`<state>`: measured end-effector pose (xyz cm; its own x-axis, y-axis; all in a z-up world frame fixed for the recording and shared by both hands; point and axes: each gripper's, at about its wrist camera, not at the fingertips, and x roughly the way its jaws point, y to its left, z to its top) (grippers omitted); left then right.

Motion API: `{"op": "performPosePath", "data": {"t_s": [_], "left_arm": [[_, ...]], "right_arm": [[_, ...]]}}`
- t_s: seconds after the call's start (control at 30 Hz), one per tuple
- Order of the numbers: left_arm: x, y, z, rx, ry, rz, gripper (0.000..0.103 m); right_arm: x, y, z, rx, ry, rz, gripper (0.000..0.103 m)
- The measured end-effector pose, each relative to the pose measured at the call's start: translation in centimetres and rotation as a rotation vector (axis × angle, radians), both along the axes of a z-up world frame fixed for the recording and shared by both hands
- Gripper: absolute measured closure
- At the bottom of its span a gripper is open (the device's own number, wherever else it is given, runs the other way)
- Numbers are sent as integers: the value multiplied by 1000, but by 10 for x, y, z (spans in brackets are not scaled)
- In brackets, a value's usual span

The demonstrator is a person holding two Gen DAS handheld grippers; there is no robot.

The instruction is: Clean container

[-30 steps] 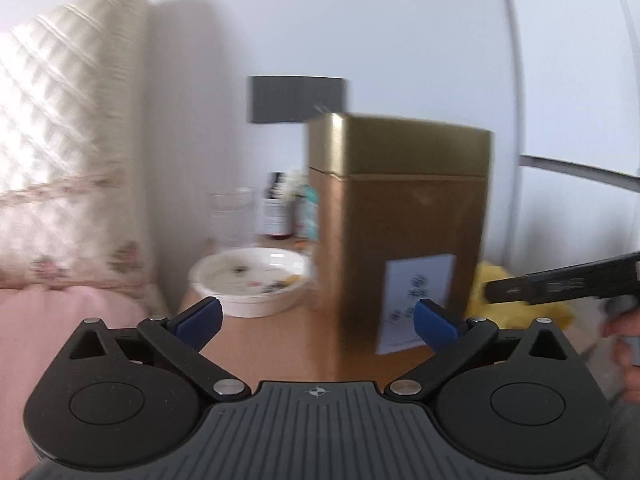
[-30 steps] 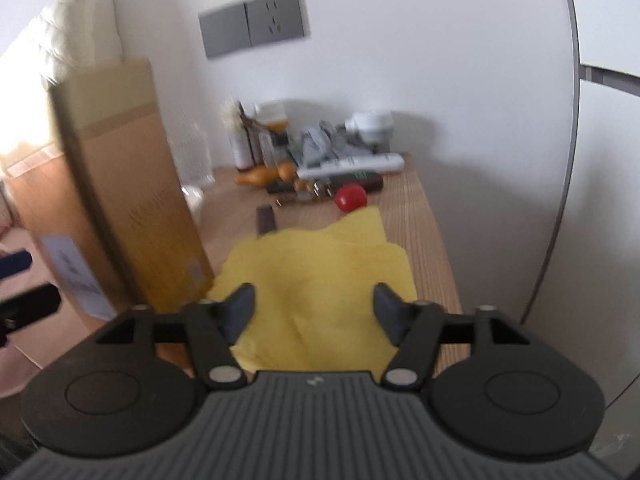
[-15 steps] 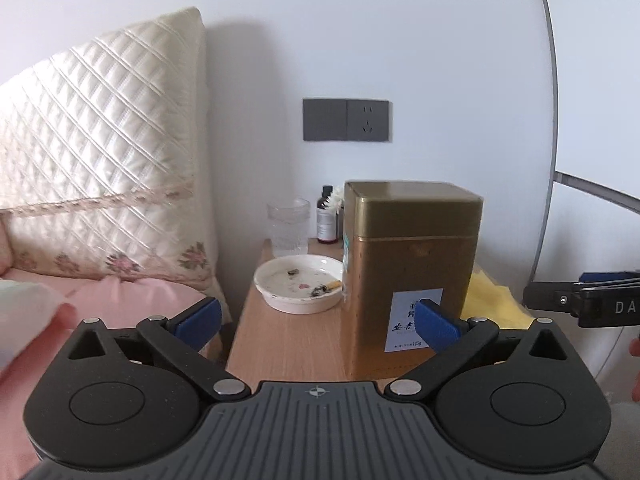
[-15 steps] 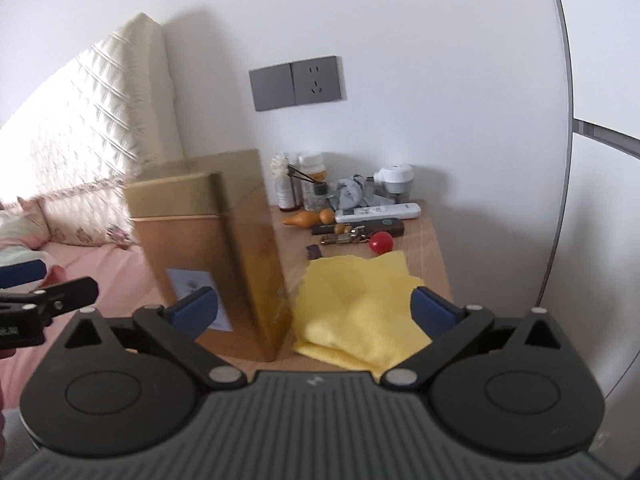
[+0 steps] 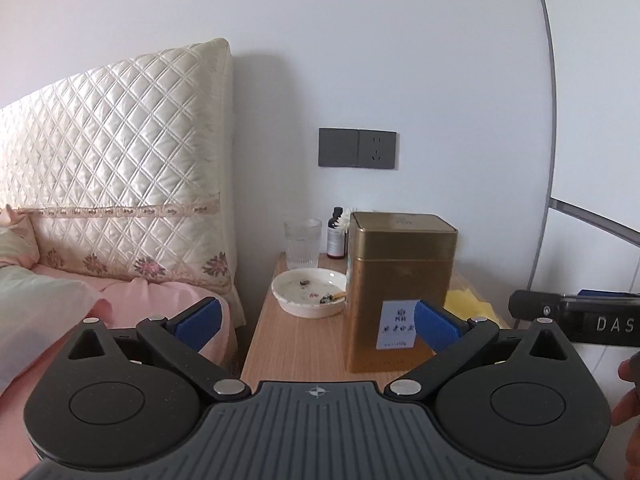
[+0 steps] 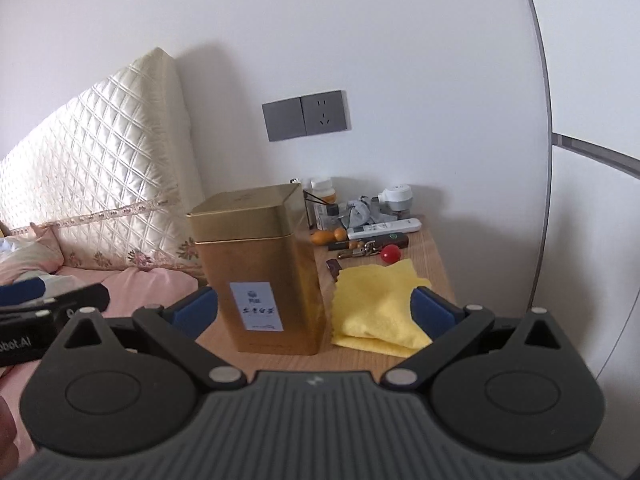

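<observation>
The gold tin stands upright on the bedside table, cloth just beside it, ahead of both spread, empty claws, the right gripper nearer the cloth.

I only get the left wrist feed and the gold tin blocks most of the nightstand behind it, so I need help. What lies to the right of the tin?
Observer: A folded yellow cloth lies flat on the nightstand just right of the gold tin; you see only its corner.
Operator: Anything behind the cloth?
Observer: Yes, a small red ball sits just past its far edge, beside some keys.
Operator: Is the right gripper holding the cloth?
Observer: No. The right gripper is wide open with nothing between its pads, short of the nightstand's front edge.
</observation>
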<state>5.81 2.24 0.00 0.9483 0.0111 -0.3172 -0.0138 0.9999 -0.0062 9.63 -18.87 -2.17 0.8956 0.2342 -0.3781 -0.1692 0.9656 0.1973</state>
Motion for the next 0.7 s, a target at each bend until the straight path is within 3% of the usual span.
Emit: {"op": "performPosePath", "data": {"t_s": [0.1, 0.7], "left_arm": [[-4, 1, -3, 23, 11, 29, 0], [3, 16, -17, -21, 34, 14, 0]], "right_arm": [[-8, 4, 1, 3, -9, -4, 0], [-16, 23, -11, -21, 18, 4, 0]]}}
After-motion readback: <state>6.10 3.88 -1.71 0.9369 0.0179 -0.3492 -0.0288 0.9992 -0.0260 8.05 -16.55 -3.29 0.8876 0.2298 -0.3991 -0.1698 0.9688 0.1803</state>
